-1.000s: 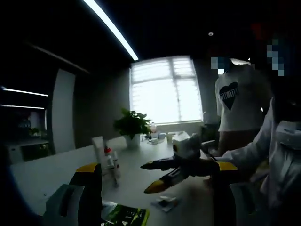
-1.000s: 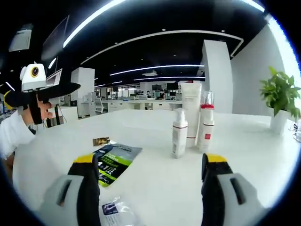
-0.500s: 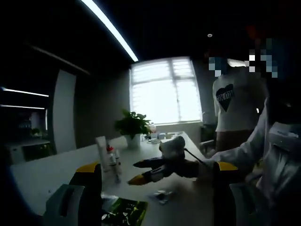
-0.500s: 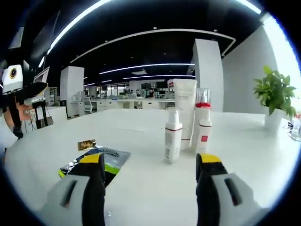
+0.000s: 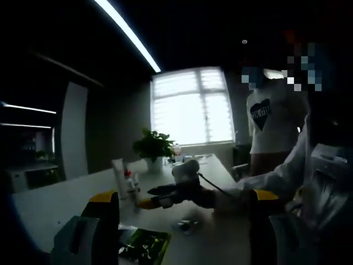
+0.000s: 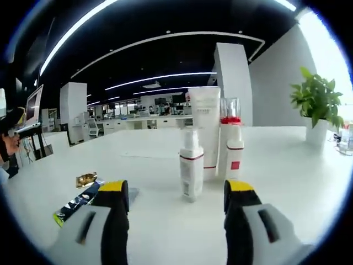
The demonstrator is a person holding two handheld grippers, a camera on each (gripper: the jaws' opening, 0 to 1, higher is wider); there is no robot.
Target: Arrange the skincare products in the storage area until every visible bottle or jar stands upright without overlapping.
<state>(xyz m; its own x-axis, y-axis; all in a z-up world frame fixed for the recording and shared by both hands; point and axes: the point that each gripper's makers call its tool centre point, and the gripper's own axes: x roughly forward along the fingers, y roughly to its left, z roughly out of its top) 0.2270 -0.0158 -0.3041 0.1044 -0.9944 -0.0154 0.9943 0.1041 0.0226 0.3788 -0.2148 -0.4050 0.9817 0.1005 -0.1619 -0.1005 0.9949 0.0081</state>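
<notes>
In the right gripper view the right gripper [image 6: 175,193] has its yellow-tipped jaws spread wide with nothing between them, aimed at three skincare containers standing upright close together, well in from the edges of the white table [image 6: 287,182]: a small white pump bottle [image 6: 191,171] in front, a tall white tube [image 6: 204,132] behind it, and a red-capped bottle [image 6: 234,149] just beside the tube. A green sachet [image 6: 77,201] and a small gold packet [image 6: 86,179] lie flat nearer the table's left side.

The left gripper view adds what that one lacks — the right gripper [image 5: 148,199] seen from the side, held by a white-sleeved arm [image 5: 270,179], its tips near the bottles. The left gripper [image 5: 182,207] also has its jaws wide apart, empty. A potted plant [image 5: 153,149] stands at the table's far edge before a bright window [image 5: 193,107]; another person [image 5: 270,130] stands beyond. Behind the bottles lies a dim open office with ceiling light strips [image 6: 160,77].
</notes>
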